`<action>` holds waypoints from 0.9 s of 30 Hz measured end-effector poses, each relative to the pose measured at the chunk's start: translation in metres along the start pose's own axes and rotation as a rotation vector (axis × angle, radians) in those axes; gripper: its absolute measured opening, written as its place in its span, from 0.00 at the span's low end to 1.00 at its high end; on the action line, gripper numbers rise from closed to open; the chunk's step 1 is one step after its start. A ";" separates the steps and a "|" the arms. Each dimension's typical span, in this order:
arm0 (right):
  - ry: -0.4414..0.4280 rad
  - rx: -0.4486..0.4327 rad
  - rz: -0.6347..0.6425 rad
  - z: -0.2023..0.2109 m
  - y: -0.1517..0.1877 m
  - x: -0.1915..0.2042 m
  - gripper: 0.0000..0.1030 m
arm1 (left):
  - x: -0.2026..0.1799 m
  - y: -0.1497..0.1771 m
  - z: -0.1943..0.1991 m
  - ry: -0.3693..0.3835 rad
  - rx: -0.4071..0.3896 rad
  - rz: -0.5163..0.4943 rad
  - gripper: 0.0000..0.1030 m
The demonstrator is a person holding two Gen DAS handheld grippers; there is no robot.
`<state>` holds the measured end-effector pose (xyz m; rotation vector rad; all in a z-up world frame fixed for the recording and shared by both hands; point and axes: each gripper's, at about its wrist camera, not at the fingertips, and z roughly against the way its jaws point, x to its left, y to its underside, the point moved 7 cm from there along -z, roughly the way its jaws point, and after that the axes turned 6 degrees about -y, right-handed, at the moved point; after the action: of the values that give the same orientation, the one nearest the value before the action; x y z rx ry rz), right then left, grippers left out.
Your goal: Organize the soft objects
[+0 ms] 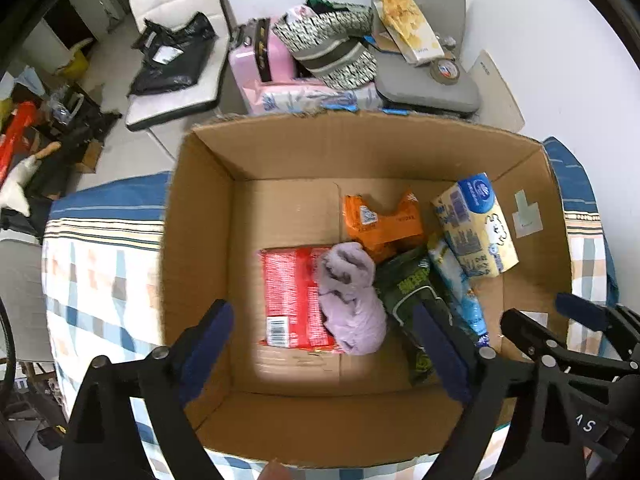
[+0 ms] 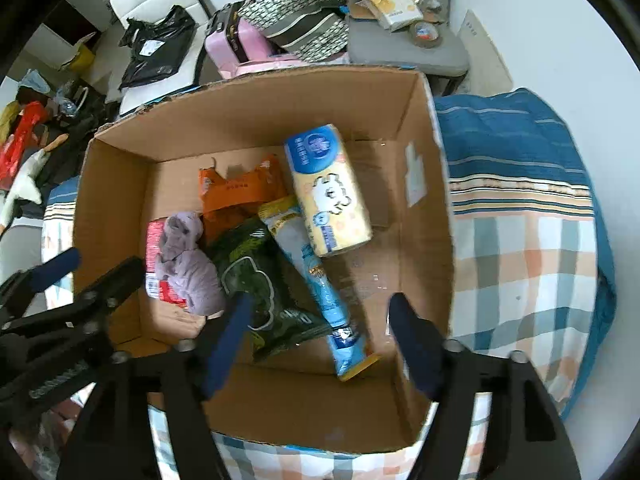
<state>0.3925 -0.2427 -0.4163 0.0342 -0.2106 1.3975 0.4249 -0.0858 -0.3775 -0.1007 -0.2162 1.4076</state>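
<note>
An open cardboard box stands on a plaid cloth. Inside lie a rolled lilac cloth on a red packet, an orange packet, a dark green packet, a long blue-and-white packet and a yellow-and-blue tissue pack. My left gripper is open and empty above the box's near side. My right gripper is open and empty above the green and blue packets; it also shows at the right edge of the left wrist view.
Behind the box are a pink case, a patterned bag and a grey chair with a yellow box on it. A white chair holds a black bag. Floor clutter lies at left.
</note>
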 end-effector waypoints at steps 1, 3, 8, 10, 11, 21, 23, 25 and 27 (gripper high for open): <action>0.011 -0.009 0.000 0.002 0.001 -0.001 0.83 | 0.002 0.000 0.001 -0.006 -0.007 0.004 0.94; 0.020 -0.012 -0.001 0.005 0.004 -0.002 0.92 | 0.009 0.002 0.006 -0.012 -0.020 0.023 0.96; 0.046 -0.037 0.015 0.012 0.013 -0.002 0.99 | 0.021 0.009 0.013 -0.017 -0.040 0.057 0.98; 0.042 -0.043 0.013 0.015 0.015 -0.001 0.99 | 0.023 0.014 0.017 -0.017 -0.044 0.064 0.98; 0.041 -0.046 0.012 0.017 0.018 -0.001 0.99 | 0.024 0.016 0.019 -0.017 -0.046 0.067 0.98; 0.028 -0.117 0.001 0.053 0.042 0.003 0.99 | 0.034 0.043 0.071 -0.020 -0.131 0.091 0.98; 0.033 -0.167 0.008 0.075 0.051 0.006 0.99 | 0.035 0.052 0.095 -0.032 -0.175 0.089 0.98; 0.025 -0.206 0.010 0.095 0.060 0.008 0.99 | 0.034 0.062 0.121 -0.031 -0.222 0.089 0.98; 0.017 -0.257 0.019 0.123 0.074 0.012 0.99 | 0.036 0.072 0.146 -0.038 -0.269 0.091 0.98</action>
<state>0.3067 -0.2361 -0.3010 -0.1923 -0.3753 1.3794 0.3297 -0.0471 -0.2457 -0.3092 -0.4374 1.4658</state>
